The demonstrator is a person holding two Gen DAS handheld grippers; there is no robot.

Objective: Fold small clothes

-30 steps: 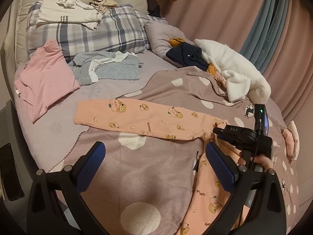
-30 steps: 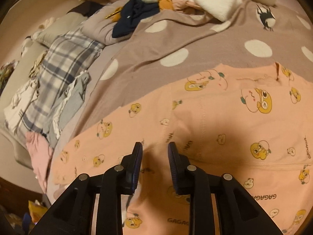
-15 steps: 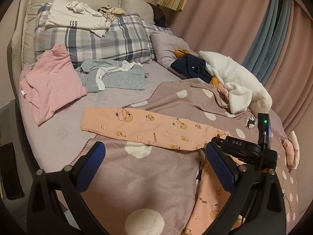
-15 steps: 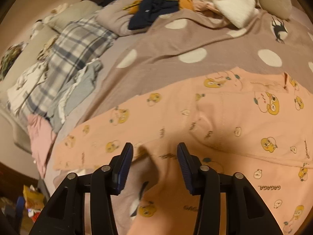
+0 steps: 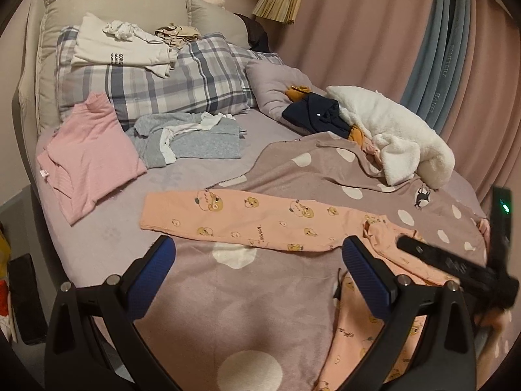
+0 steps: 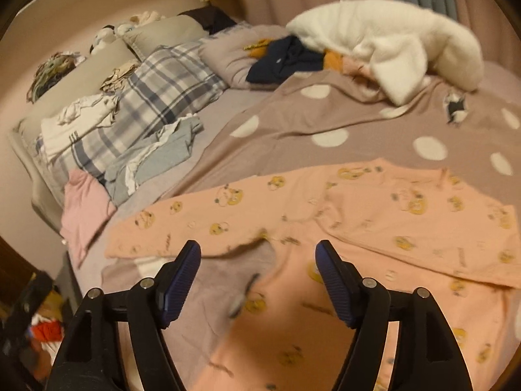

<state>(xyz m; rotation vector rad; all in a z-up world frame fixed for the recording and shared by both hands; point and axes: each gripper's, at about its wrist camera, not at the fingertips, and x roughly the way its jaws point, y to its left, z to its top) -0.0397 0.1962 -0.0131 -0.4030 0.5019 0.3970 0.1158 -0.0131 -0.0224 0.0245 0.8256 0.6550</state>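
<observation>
A peach child's garment with yellow bear prints [image 5: 260,221] lies spread on the dotted mauve blanket [image 5: 228,309]. One long part stretches left; another runs toward the near right. My left gripper [image 5: 260,270] is open and empty, above the blanket just in front of it. My right gripper [image 6: 257,277] is open and empty, raised over the garment [image 6: 374,228] where its two parts meet. The right gripper's body shows at the right of the left wrist view [image 5: 456,267].
A folded pink top [image 5: 88,150] and a grey garment [image 5: 195,137] lie at the far left of the bed. Plaid pillows [image 5: 162,84] carry white clothes. A white fleece [image 5: 390,133] and a navy garment [image 5: 316,117] are piled at the far right. Curtains [image 5: 423,49] hang behind.
My right gripper went from nearly shut to wide open and lifted up from the peach garment. My left gripper pulled back and rose, staying open. The garment lies flat.
</observation>
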